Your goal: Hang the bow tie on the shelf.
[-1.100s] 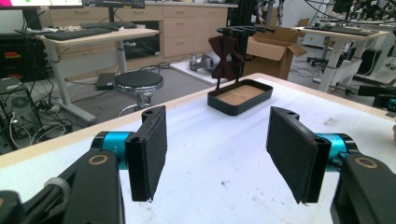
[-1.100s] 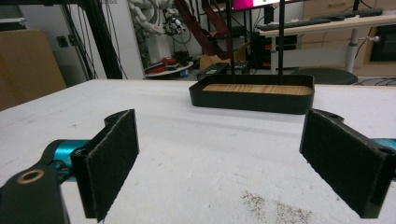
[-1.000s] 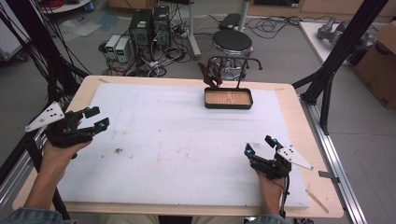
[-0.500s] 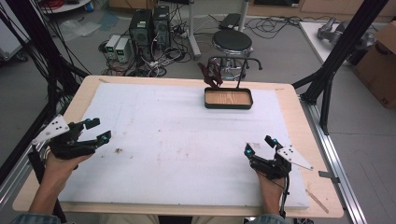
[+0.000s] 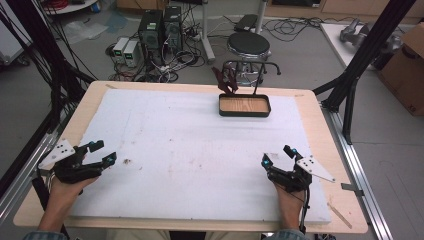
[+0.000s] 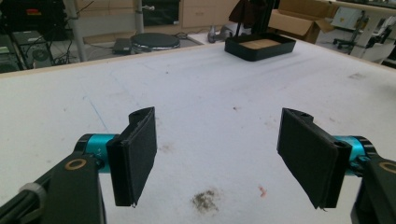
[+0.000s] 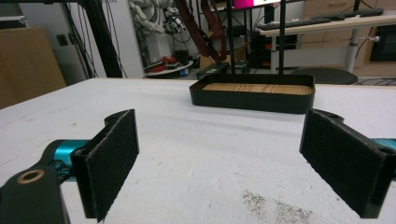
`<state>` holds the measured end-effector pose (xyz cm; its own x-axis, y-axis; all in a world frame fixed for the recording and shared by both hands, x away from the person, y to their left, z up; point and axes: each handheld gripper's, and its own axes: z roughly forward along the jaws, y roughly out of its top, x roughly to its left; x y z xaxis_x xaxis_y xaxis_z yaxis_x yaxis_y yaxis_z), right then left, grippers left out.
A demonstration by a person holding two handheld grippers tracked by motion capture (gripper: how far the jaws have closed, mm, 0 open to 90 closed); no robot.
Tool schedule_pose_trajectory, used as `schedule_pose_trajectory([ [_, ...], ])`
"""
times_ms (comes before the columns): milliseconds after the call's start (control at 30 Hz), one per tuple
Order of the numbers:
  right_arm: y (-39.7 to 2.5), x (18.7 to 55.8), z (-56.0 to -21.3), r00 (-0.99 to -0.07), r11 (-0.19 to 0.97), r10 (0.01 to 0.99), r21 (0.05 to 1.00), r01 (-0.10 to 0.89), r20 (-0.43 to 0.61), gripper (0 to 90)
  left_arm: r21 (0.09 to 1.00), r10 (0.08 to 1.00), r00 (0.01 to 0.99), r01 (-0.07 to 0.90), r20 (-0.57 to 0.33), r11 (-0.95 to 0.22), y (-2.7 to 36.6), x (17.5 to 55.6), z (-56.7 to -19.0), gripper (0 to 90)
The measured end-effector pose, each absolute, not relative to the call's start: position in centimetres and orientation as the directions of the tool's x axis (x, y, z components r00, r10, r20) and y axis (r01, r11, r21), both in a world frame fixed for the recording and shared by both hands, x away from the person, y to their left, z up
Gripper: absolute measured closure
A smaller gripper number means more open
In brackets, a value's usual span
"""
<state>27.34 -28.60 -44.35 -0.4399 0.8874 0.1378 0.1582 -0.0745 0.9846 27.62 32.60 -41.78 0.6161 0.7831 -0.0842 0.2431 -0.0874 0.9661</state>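
Black rectangular wood-floored tray [image 5: 244,105] sits upper centre on white foam table cover [image 5: 200,145]. Left gripper [image 5: 98,152], lower left, jaws apart, empty. Right gripper [image 5: 278,155], lower right, jaws apart, empty.

A black rectangular tray with wood-grain floor [image 5: 244,105] at 12 o'clock on the white, brown-speckled foam tabletop [image 5: 190,150] with pale wooden border.

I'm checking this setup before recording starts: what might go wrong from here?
The black tray sits near the table's far edge, so a push from either open gripper, left or right, might slide it off. The dark debris on the white mat might stick to the jaw pads.
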Motion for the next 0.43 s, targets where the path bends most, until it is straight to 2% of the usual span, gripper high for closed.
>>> schedule_pose_trajectory([
  [433,-28.6,27.4,-44.3,-0.440,-0.075,0.887,0.985,0.157,0.137,10.9,0.961,0.791,0.607,0.257,-0.081,-0.099,32.2,27.4,-43.1,27.7],
])
